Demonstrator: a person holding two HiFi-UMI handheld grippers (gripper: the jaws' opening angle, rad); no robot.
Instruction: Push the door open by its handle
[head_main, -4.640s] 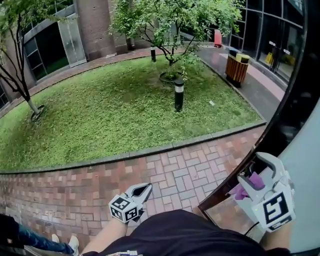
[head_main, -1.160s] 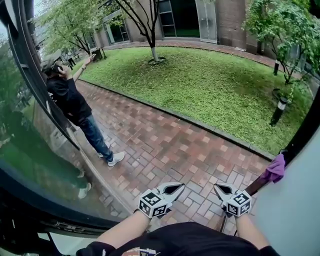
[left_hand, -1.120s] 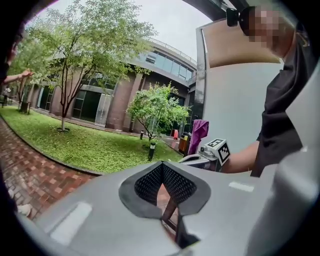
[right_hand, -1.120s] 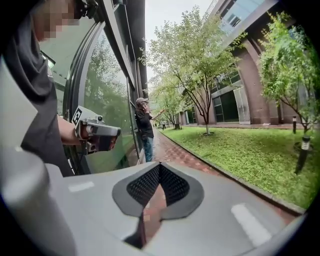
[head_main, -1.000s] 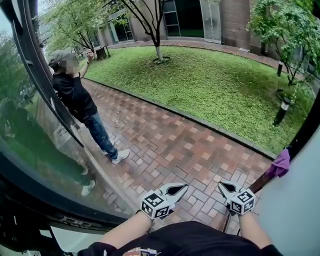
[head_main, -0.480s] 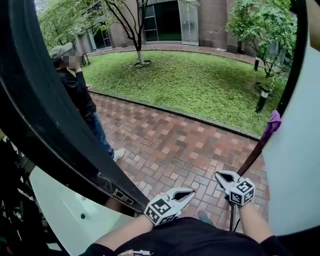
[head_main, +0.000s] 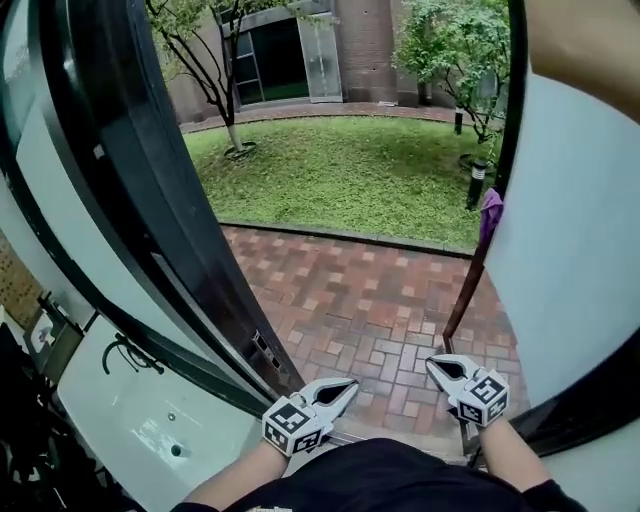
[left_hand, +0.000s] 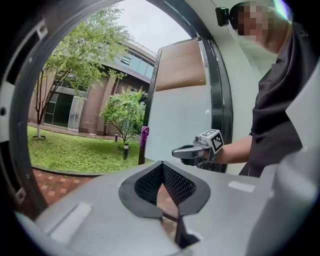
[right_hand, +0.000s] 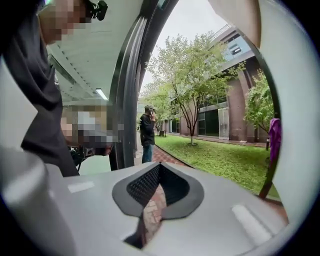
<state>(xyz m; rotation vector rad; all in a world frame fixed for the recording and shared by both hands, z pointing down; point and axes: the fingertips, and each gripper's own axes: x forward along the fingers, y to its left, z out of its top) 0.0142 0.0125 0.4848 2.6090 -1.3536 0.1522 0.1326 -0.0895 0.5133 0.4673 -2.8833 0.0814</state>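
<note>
The glass door (head_main: 575, 250) stands open at the right of the head view, with a frosted panel. Its dark slanted handle bar (head_main: 466, 290) carries a purple cloth (head_main: 490, 208) at the top. My right gripper (head_main: 433, 363) is shut and empty, just below the bar's lower end and apart from it. My left gripper (head_main: 349, 384) is also shut and empty, beside it over the threshold. In the left gripper view my left gripper (left_hand: 161, 164) points at the door panel (left_hand: 180, 117), with the right gripper (left_hand: 186, 151) ahead. In the right gripper view my right gripper (right_hand: 159, 165) has the cloth (right_hand: 274, 132) at its right.
A dark door frame (head_main: 150, 200) slants across the left, close to my left gripper. Outside lie a brick path (head_main: 370, 290), a lawn (head_main: 350, 170), trees and a short lamp post (head_main: 475, 185). A person (right_hand: 147, 132) stands on the path in the right gripper view.
The head view has swung right. The left door frame now fills the left side and hides the person. The open door and its handle stand more upright. Both grippers stay shut.
</note>
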